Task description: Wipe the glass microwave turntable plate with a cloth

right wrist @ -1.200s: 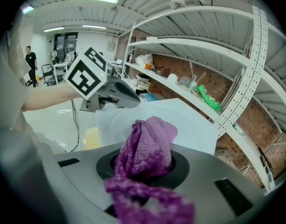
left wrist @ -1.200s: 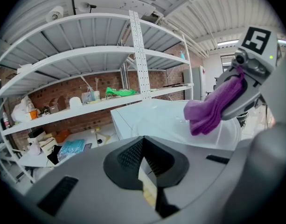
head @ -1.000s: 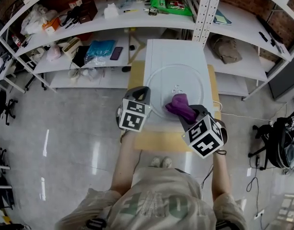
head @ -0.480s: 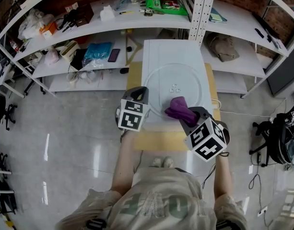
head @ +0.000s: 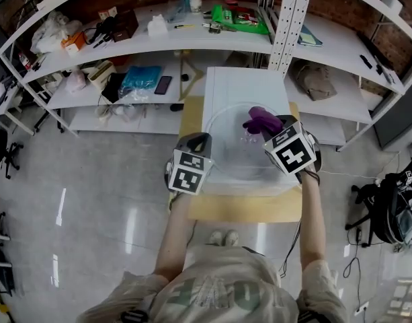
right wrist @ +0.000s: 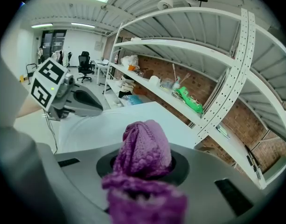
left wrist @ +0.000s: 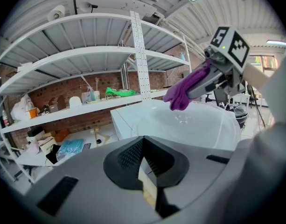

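Right now my right gripper [head: 278, 125] is clamped on the purple cloth [head: 261, 120], held over the middle of the glass plate [head: 232, 159] at frame centre. My left gripper [head: 199, 140] pinches the plate's left rim.

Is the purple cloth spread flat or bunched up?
Bunched up: the cloth is a rounded wad clamped in the right gripper.

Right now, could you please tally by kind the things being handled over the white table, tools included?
glass turntable plate: 1
purple cloth: 1
tools: 2 (left tool, right tool)
Total: 4
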### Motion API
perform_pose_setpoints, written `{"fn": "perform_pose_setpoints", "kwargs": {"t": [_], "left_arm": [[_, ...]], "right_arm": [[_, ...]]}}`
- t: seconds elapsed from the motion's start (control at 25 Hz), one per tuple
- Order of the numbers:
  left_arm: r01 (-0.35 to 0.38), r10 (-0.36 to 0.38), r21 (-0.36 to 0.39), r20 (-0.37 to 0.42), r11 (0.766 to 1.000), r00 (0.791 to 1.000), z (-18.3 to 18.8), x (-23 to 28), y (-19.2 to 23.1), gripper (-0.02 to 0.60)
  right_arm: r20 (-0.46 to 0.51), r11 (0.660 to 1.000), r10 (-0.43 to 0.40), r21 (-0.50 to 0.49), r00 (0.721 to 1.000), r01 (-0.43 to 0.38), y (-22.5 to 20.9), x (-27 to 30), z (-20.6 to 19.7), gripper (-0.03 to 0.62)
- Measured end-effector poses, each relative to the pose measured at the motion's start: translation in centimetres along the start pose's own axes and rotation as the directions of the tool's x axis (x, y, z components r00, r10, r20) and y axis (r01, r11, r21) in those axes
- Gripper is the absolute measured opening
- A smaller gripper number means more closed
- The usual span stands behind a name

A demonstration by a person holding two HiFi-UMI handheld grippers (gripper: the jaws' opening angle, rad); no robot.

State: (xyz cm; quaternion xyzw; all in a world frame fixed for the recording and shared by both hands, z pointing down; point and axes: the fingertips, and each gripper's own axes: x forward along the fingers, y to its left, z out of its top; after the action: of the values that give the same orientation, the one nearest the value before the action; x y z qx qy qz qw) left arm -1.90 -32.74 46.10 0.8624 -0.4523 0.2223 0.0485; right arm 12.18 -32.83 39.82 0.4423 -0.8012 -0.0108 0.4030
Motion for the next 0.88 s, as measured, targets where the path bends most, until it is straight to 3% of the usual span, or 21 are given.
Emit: {"fn": "perform_pose_setpoints", "kwargs": {"t": [0.2, 0.32, 0.88], "left_arm": [[0.002, -0.002, -0.007, -0.003, 1.0, 1.0, 0.1, -0.1, 0.0, 0.002], [0.009, -0.009, -0.006, 0.002, 1.0, 1.0, 0.3, -0.1, -0.1, 0.002], [0.005, -0.005, -0.012, -0.001, 1.0, 1.0, 0.2, -0.3, 0.3, 0.002]], "right_arm": [[-0.016, 0.997, -0.058, 0.045, 0.998, 0.059, -3.7, 3.3, 0.4, 0.057], [-0.048, 0.996, -0.054, 0.073, 0.997, 0.057, -4.6, 4.6, -0.2, 0.057], [-0.068, 1.0, 0.017, 0.008, 0.998, -0.017, 0.3, 2.7, -1.4, 0.057]]}}
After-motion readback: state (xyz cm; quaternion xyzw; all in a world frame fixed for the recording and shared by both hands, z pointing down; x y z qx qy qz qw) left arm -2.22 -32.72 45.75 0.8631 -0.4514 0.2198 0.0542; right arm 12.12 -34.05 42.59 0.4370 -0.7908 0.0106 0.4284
